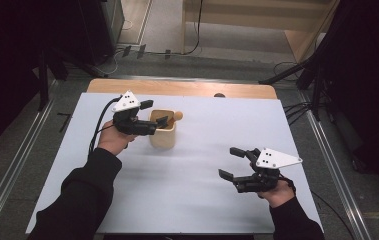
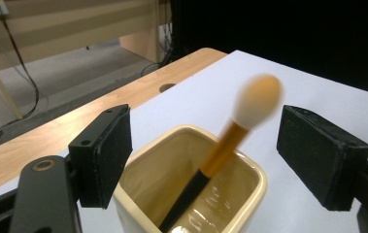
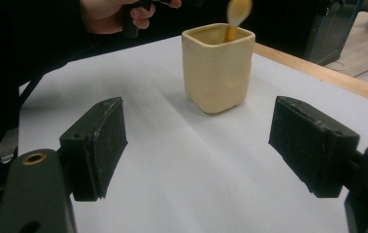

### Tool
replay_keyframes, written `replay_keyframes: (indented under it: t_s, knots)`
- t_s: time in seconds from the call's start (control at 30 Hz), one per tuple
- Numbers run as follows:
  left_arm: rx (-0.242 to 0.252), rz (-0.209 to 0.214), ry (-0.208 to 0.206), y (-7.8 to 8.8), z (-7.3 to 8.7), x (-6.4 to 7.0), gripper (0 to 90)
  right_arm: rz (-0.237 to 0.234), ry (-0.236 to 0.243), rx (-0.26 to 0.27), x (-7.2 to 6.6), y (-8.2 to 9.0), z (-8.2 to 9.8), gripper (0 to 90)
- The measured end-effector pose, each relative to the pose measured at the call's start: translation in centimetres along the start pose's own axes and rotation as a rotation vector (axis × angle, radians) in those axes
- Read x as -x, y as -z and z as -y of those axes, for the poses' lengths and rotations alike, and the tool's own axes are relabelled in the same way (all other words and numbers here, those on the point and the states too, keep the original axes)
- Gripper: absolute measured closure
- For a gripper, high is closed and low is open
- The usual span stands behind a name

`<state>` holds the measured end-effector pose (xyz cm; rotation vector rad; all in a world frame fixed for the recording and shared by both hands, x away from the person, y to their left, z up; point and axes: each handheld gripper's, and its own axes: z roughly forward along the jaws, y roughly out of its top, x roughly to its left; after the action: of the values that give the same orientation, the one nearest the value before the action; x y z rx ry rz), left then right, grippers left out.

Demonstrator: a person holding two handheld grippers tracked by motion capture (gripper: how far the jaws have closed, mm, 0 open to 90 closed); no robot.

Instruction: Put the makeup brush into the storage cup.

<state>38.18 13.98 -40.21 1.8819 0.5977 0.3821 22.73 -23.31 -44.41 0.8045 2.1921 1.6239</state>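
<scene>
Left gripper (image 2: 203, 155) hangs wide open around the brush (image 2: 220, 150) leaning in the cup (image 2: 191, 194), right gripper (image 3: 196, 150) open and empty; careless withdrawal could tip the cup.

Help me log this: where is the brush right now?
The brush leans inside the cream cup on the table's left half, between the open left tongs.

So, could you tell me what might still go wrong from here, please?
The makeup brush leans in the cream cup and looks blurred, so it may tip further. The open left gripper hangs just over the rim; pulling away carelessly could knock the cup over. The right gripper stands well clear.
</scene>
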Motion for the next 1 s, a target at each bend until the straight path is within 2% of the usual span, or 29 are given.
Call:
replay_keyframes:
  t_s: [0.43,0.6,0.7,0.8,1.0]
  knots:
    - [0.015,-0.014,-0.011,0.9,0.0,0.0,17.5,0.0,-0.001,-0.001,0.0,0.0,0.0,22.0]
    - [-0.005,-0.027,-0.021,1.2,0.3,0.1,17.5,-0.001,-0.001,-0.002,-0.1,0.0,0.0,22.0]
    - [-0.016,-0.009,-0.014,1.5,0.3,0.2,17.2,0.0,-0.002,-0.001,-0.1,0.0,0.0,22.0]
    - [-0.006,-0.001,-0.01,1.9,0.4,0.4,17.0,-0.001,0.0,-0.002,0.0,0.0,0.0,21.9]
    - [-0.003,-0.006,-0.018,2.6,0.8,0.6,16.9,0.002,-0.003,0.001,0.0,0.1,0.0,22.0]
